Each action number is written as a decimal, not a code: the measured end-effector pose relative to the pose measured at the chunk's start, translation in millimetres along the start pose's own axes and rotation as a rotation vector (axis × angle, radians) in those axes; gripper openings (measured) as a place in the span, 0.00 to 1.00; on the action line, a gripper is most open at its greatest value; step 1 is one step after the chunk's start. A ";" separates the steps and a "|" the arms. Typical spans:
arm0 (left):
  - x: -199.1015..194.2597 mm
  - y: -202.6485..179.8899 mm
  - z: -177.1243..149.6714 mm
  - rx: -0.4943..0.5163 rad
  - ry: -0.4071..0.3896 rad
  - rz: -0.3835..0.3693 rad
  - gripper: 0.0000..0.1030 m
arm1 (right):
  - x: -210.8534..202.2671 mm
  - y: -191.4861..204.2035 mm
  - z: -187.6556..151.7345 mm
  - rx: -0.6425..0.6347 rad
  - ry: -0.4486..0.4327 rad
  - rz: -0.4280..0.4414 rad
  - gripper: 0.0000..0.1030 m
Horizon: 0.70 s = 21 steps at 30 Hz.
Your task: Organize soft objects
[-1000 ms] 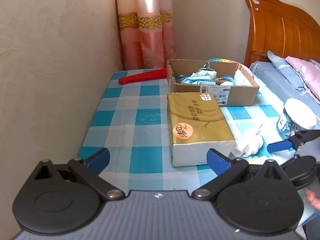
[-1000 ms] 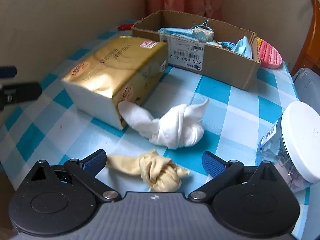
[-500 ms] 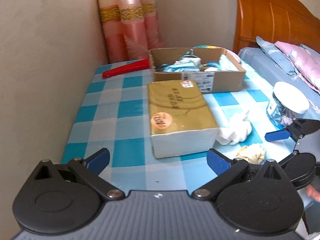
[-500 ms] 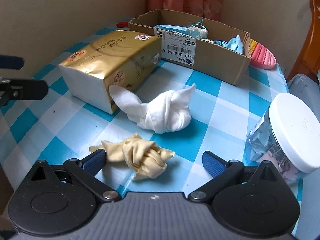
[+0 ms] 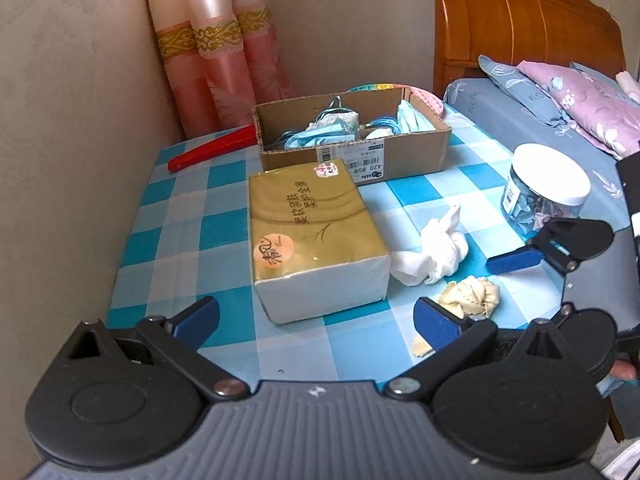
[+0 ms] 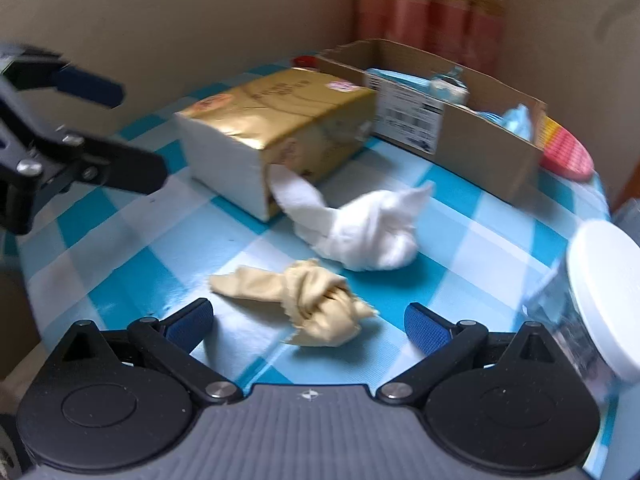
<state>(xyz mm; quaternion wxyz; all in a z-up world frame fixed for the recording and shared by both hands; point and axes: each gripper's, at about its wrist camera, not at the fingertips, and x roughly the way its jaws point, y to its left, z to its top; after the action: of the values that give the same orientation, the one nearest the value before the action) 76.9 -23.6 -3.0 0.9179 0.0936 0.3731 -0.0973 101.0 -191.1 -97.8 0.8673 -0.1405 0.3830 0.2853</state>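
A knotted white cloth (image 5: 434,250) (image 6: 368,232) lies on the blue checked tablecloth beside a gold tissue pack (image 5: 308,232) (image 6: 280,128). A knotted beige cloth (image 5: 472,294) (image 6: 316,304) lies nearer the front edge. My right gripper (image 6: 306,322) is open and empty, with the beige cloth just ahead between its fingers. My left gripper (image 5: 316,322) is open and empty, low before the tissue pack. Each gripper shows in the other's view: the right one (image 5: 532,280) and the left one (image 6: 116,132).
A cardboard box (image 5: 352,140) (image 6: 448,120) of blue soft items stands at the back. A white-lidded jar (image 5: 544,192) (image 6: 600,300) stands at the right. A red tool (image 5: 212,152) lies by the curtain, a pink pad (image 6: 566,156) behind the box. A bed (image 5: 560,112) is to the right.
Both grippers have pulled back and up from the table. The left view has swung to show more of the table's right side and both cloths. The cloths have not moved.
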 end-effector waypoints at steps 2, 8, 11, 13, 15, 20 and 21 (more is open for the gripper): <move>-1.6 -0.3 1.7 0.005 -0.003 -0.002 0.99 | -0.7 4.6 1.9 -0.037 -0.003 0.027 0.94; -5.9 -2.0 7.8 0.029 -0.013 -0.019 0.99 | -6.8 14.7 7.2 -0.095 -0.003 0.052 0.67; -7.8 -5.2 10.5 0.055 -0.018 -0.040 1.00 | -11.0 17.5 7.2 -0.094 0.001 0.042 0.50; -9.2 -8.6 11.9 0.069 -0.022 -0.059 1.00 | -14.0 18.2 6.1 -0.087 0.005 0.024 0.42; -9.9 -12.3 13.4 0.084 -0.028 -0.078 1.00 | -17.4 18.3 4.1 -0.079 0.010 0.005 0.33; -8.8 -23.8 21.2 0.113 -0.041 -0.130 0.99 | -30.2 10.2 -5.8 -0.047 0.013 -0.026 0.33; -7.7 -26.8 23.3 0.118 -0.044 -0.141 0.99 | -33.1 7.4 -8.6 -0.037 0.012 -0.036 0.33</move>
<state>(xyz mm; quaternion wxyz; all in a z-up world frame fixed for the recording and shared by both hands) 80.3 -54.4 16.2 0.9097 0.1189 0.3520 -0.1855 73.5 -202.0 -79.1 0.8671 -0.1650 0.3805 0.2759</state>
